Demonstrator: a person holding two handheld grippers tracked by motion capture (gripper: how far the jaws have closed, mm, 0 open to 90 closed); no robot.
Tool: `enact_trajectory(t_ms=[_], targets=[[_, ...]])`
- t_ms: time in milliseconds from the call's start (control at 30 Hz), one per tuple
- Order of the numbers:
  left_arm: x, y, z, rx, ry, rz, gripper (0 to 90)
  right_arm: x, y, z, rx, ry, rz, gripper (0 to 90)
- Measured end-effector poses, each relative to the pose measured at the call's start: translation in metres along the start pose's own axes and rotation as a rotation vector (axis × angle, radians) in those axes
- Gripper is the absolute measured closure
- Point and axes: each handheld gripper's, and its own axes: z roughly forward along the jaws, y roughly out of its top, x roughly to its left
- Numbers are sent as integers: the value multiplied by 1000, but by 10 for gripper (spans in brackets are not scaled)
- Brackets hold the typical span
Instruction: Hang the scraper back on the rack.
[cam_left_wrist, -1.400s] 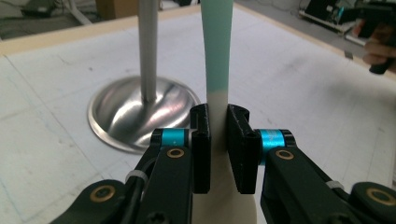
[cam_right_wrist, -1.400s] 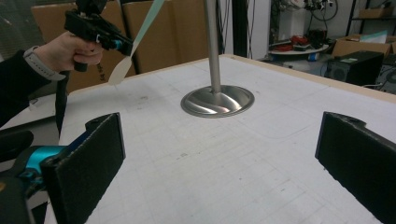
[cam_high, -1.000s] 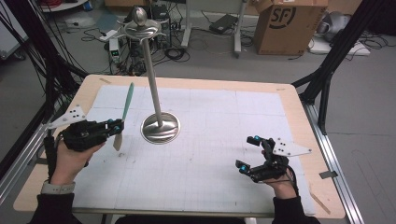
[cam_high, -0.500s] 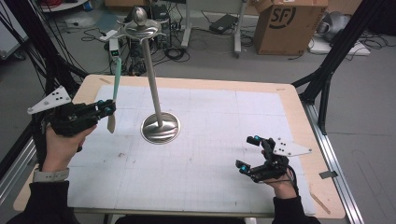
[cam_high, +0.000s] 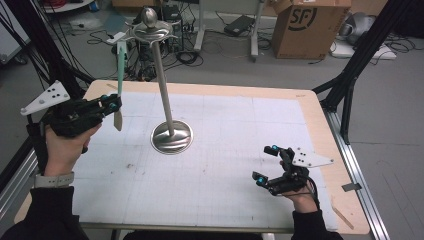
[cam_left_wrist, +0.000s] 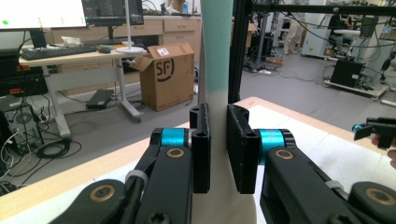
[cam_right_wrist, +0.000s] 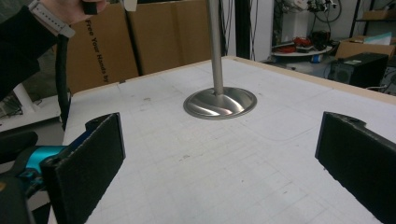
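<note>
Here, count: two hand-held grippers, one spatula, one metal stand, one white mat on one table (cam_high: 320, 117).
Left gripper (cam_high: 112, 103): clamped on the teal-and-cream spatula (cam_high: 119, 82), held upright above the table's left side, well clear of the mat (cam_high: 240, 150).
Right gripper (cam_high: 266, 164): jaws wide apart, nothing between them, low over the mat's right front.
Stand (cam_high: 162, 85): one steel pole on a round base at mid-table, hooks at its top.
Cut off: in the left gripper view, the spatula's upper end leaves the frame; in the right gripper view, the stand's top does too.
Hard to read: the spatula's blade shape.
</note>
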Motion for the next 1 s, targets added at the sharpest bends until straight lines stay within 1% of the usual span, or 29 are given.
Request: enact_trajectory(t_ms=[133, 233, 333, 500, 767, 1000], targets=[[2, 4, 1, -11, 3, -7, 802, 0, 0, 0, -1, 1, -2, 6], [4, 8, 1, -39, 8, -15, 803, 0, 0, 0, 3, -1, 2, 6], [5, 11, 3, -46, 2, -22, 803, 0, 0, 0, 4, -3, -12, 6], [4, 12, 6, -35, 0, -17, 802, -1, 0, -1, -4, -4, -6, 6], [4, 12, 10, -26, -5, -24, 802, 0, 1, -1, -6, -3, -6, 6], [4, 11, 13, -8, -5, -25, 802, 0, 1, -1, -4, -3, -7, 6]])
